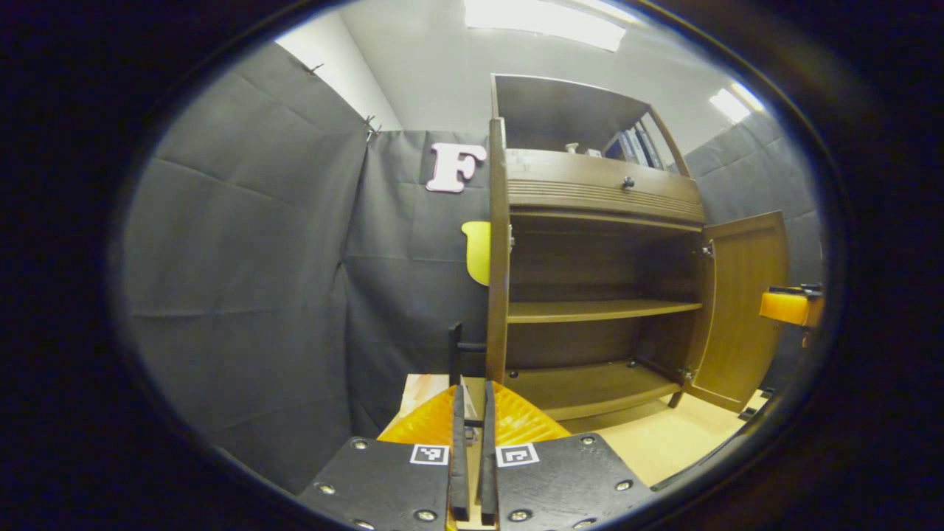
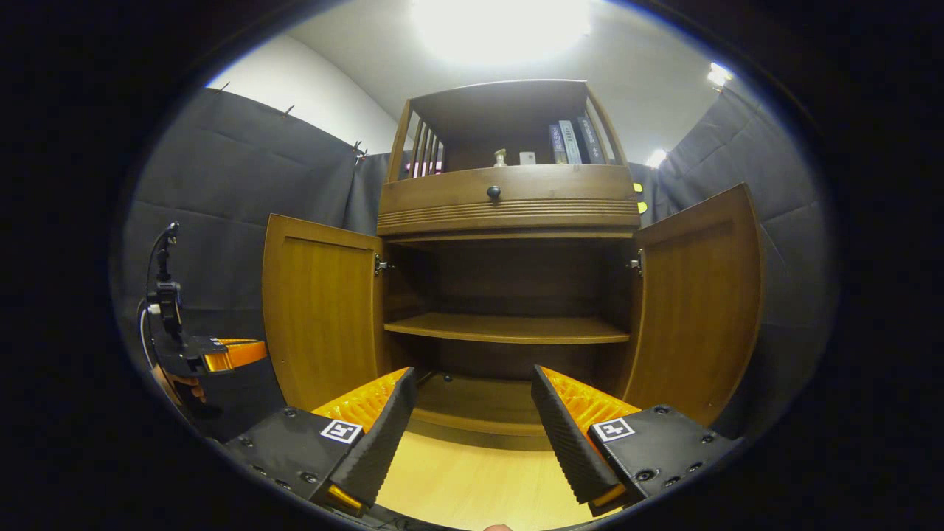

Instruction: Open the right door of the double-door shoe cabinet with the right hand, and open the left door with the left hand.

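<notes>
1. The left gripper (image 1: 472,442) had its fingers nearly pressed together, pinching the edge of the left door (image 2: 321,310), which stood swung wide.
2. The shoe cabinet (image 2: 509,199) showed a bare middle shelf (image 2: 509,328) and bare floor inside; books (image 2: 571,141) stood on top.
3. The right door (image 2: 697,295) also stood open; the right gripper (image 2: 472,435) was spread, holding nothing.
4. Both doors looked like stiff, hinged wood panels, best taken by the free edge.

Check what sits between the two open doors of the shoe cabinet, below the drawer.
Right gripper view: between the left door and the right door lies the open compartment, with one bare middle shelf and a bare bottom board.
</notes>
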Tool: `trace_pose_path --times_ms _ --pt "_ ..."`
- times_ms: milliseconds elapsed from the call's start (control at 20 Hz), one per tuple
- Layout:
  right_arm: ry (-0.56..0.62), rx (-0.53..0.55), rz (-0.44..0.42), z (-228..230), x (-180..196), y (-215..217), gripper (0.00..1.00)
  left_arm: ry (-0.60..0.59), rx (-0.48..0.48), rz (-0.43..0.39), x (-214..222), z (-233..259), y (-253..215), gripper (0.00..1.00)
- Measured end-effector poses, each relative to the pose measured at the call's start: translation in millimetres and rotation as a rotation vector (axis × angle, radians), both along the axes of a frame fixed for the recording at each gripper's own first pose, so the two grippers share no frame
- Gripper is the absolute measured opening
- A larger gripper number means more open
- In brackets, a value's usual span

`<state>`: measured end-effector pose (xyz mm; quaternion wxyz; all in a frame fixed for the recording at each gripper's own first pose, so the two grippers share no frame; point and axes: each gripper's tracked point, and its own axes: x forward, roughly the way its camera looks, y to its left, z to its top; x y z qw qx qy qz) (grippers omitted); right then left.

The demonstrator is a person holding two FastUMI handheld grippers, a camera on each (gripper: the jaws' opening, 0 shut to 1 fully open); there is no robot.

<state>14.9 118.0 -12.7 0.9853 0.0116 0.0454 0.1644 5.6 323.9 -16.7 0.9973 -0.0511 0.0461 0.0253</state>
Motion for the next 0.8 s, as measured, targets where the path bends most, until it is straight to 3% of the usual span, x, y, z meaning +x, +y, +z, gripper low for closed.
trace_pose_path --times_ms 250,350,400,450,800 --pt "-0.003 -0.001 -0.018 1 -10 -37 0.93 -0.023 -0.005 -0.007 -21 34 -47 0.09" --pt "-0.009 -0.001 -0.029 2 -16 -53 0.98 -0.028 -0.002 -0.024 -26 42 -71 0.09" --pt "-0.012 -0.001 -0.035 4 -18 -62 0.93 -0.032 0.004 -0.032 -29 47 -83 0.09" --pt "-0.015 -0.002 -0.044 3 -21 -71 0.98 -0.036 0.009 -0.037 -32 51 -94 0.09" --pt "-0.009 0.009 -0.088 -3 -33 -118 0.93 -0.030 0.035 -0.028 -47 55 -149 0.08"
